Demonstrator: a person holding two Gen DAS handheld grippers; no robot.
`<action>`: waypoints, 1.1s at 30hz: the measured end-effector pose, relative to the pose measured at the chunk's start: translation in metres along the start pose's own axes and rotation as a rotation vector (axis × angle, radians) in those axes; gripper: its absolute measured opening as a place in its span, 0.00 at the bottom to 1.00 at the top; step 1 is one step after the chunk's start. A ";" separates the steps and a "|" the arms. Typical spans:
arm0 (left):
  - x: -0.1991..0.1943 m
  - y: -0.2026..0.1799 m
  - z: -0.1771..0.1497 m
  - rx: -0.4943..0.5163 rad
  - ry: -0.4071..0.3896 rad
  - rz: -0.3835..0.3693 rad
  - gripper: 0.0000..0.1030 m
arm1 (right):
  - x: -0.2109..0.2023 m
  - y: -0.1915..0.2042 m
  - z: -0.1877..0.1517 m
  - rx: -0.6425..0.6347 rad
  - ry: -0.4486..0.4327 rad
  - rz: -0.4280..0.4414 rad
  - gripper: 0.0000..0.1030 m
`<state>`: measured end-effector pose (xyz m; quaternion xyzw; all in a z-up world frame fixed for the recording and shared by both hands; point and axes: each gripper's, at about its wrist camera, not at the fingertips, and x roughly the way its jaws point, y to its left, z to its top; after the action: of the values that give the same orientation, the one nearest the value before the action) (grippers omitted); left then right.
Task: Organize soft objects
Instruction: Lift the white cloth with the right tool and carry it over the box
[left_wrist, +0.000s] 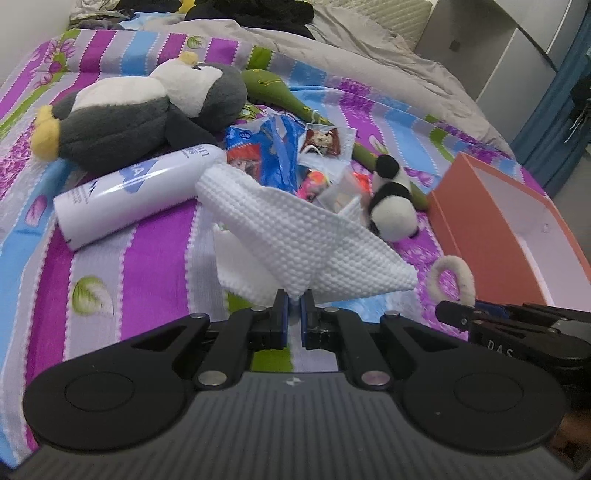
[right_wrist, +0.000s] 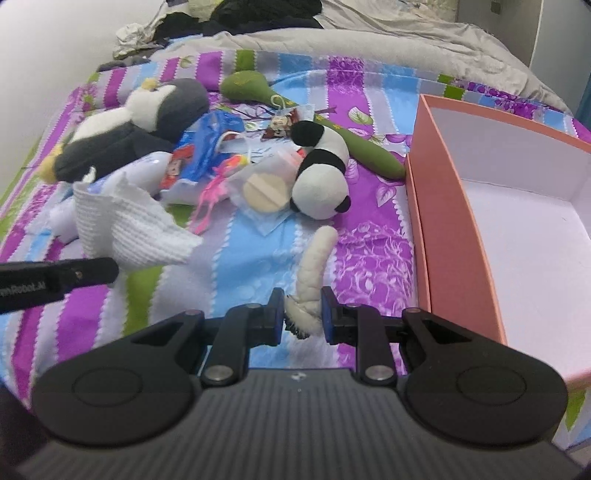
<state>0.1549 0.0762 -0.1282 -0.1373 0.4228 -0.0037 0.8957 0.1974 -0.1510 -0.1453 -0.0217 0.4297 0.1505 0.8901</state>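
L gripper: jaws nearly closed, pinching a corner of the white textured cloth. Cloth is lifted off the bedsheet and fans out up and away from the pads, its far edge near the white bottle. R wrist view shows the same cloth at left, bunched above the L gripper's black finger.

R gripper: jaws closed on the near end of a cream fluffy loop, prob a hair band; the rest sticks out beyond the pads over the sheet. In the L view it shows as a ring at right, just above the R gripper's tip.

Past the grippers, mid-bed clutter: small panda plush lying on its side, near the left wall of the pink box. Box is open, white inside, to the right of both grippers. Left of the panda: clear bag w/ round beige pads, a pink stringy item, a blue printed plastic bag, a small picture card. A long green plush runs diag behind the panda, from far-left to the box corner.

Far left: big grey-white penguin plush on its back, yellow feet toward the left edge, touching the white bottle just nearer.

Far end: grey blanket and dark clothes piled.
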 end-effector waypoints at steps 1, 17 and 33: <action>-0.005 -0.001 -0.004 -0.002 -0.001 -0.003 0.07 | -0.006 0.001 -0.003 -0.003 -0.003 -0.001 0.23; -0.098 -0.027 -0.032 0.027 -0.070 -0.053 0.07 | -0.098 0.015 -0.031 -0.004 -0.109 0.020 0.23; -0.136 -0.089 -0.032 0.088 -0.118 -0.131 0.07 | -0.158 -0.023 -0.036 0.039 -0.222 -0.024 0.23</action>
<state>0.0532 0.0001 -0.0222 -0.1254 0.3591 -0.0727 0.9220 0.0846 -0.2187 -0.0479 0.0074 0.3311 0.1328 0.9342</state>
